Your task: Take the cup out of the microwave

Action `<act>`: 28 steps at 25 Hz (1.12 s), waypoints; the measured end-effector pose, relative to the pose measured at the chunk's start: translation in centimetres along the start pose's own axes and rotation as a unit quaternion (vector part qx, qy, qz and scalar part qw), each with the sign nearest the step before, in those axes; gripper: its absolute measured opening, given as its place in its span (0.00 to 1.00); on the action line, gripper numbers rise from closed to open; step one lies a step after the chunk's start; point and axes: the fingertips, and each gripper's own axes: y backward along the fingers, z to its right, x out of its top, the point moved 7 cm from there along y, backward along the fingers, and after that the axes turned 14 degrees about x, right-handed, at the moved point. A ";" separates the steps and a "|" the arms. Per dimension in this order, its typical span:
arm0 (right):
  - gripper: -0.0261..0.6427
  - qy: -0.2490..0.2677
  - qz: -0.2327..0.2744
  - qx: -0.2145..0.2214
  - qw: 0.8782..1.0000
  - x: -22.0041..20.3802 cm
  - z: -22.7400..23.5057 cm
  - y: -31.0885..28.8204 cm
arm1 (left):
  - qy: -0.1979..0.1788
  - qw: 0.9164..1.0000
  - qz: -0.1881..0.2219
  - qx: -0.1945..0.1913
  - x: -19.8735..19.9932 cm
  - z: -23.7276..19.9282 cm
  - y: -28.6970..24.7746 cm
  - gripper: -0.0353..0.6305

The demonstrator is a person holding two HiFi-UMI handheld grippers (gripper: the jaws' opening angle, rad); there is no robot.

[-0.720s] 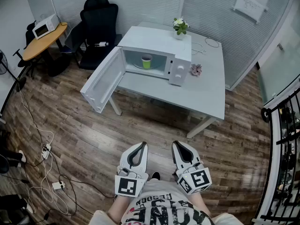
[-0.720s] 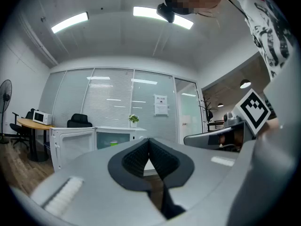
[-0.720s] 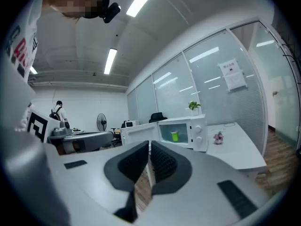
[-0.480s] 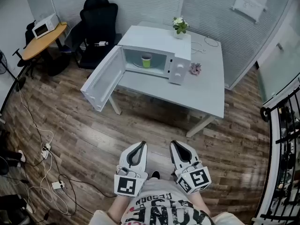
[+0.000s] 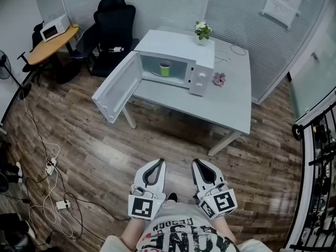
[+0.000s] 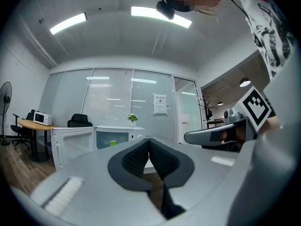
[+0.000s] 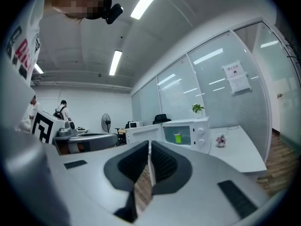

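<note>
My left gripper (image 5: 159,163) and right gripper (image 5: 196,162) share one build: a pale grey moulded shell that tapers to a rounded nose, with black edging around the jaws. The jaws carry black ribbed pads (image 6: 134,158). At the 6 o'clock end of each shell sits a white cube (image 5: 143,208) bearing black square markers. I wear a pale shirt (image 5: 178,238) with red and black lettering.

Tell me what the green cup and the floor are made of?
The green cup looks like plastic: flat, bright colour, but too small to be sure. The floor looks like wood planks or wood-look laminate: brown boards with grain and seams.
</note>
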 end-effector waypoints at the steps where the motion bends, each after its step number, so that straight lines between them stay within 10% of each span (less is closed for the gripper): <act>1: 0.08 0.001 0.004 0.003 1.000 0.0 -0.1 0.2 | 0.000 1.000 -0.004 -0.005 -0.1 0.3 0.1 0.07; 28: 0.08 -0.016 -0.015 -0.002 1.000 0.2 2.7 -10.9 | -0.012 0.999 -0.021 -0.038 -0.4 -8.7 -9.1 0.08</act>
